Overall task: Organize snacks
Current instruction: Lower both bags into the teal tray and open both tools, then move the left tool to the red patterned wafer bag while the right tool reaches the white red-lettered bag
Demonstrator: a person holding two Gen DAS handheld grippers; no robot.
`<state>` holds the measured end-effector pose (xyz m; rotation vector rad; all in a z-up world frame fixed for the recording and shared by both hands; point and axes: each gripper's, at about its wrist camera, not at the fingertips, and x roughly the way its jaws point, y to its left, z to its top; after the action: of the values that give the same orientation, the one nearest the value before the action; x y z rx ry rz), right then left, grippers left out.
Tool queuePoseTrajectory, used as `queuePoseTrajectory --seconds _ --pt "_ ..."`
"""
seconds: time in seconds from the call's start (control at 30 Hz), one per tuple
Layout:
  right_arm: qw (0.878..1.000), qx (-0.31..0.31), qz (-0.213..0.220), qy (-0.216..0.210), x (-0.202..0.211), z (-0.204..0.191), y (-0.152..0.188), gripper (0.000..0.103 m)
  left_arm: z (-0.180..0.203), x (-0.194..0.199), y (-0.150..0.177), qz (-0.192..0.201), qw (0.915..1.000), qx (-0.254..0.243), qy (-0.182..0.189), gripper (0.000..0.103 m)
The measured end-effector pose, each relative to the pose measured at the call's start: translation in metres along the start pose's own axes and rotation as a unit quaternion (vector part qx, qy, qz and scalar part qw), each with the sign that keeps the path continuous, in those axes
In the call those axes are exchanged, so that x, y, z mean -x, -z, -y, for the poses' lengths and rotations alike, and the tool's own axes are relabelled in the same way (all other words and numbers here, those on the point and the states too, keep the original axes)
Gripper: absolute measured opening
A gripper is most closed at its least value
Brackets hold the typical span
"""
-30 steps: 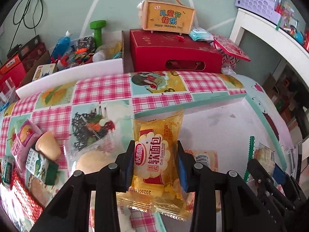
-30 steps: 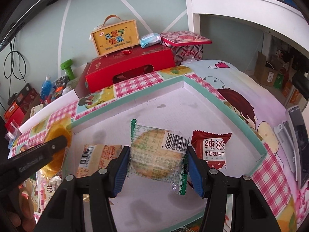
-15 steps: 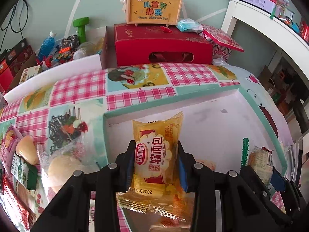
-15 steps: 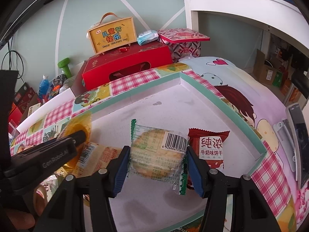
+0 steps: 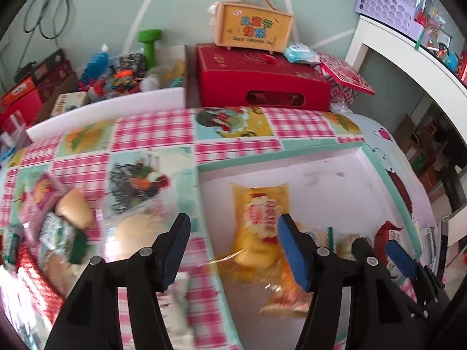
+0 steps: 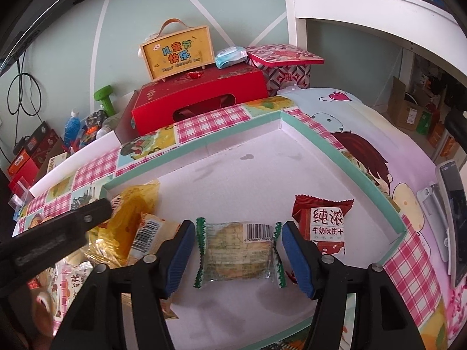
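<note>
A shallow white box with a teal rim [image 6: 321,137] [image 5: 292,151] lies on the checked cloth. My left gripper [image 5: 233,221] hangs over the box's left edge with its jaws opening. The blurred yellow bread packet [image 5: 259,221] [image 6: 131,213] sits loose in front of the left gripper's right pad, inside the box. My right gripper [image 6: 238,229] is also opening. A clear cake packet with green edges [image 6: 238,250] lies between its pads on the box floor, and neither pad presses on it. A red biscuit packet [image 6: 321,224] lies just right of it.
Several more snacks [image 5: 58,221] lie on the cloth left of the box. An orange packet with a barcode [image 6: 149,236] rests beside the bread. Behind stand a red gift box [image 5: 262,84], a yellow carry case [image 5: 254,26] and a green dumbbell [image 5: 149,43]. A phone [image 6: 452,210] lies at the right.
The left jaws have spread and let go of the yellow bread packet, which now lies in the box. The right jaws have widened off the cake packet, which has settled flat.
</note>
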<state>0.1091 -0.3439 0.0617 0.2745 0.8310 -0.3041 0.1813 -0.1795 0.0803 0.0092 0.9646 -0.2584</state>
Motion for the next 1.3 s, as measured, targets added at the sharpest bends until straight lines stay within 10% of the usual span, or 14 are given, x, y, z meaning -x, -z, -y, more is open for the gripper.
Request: queuePoseTrajectory --seconds 0.3,0.87,1.3 --pt "0.999 0.036 0.004 -0.005 0.000 -0.018 0.002 0.103 -0.037 -0.002 0.009 -0.001 0.9976 0.049 -0.049 0.093" --pt "0.999 0.042 0.024 -0.010 0.010 -0.028 0.001 0.103 -0.072 0.018 0.031 -0.001 0.9955 0.047 -0.083 0.101" --pt "0.995 0.084 0.024 -0.053 0.024 -0.078 0.011 0.103 -0.161 0.057 0.063 0.006 0.9791 0.141 -0.146 0.101"
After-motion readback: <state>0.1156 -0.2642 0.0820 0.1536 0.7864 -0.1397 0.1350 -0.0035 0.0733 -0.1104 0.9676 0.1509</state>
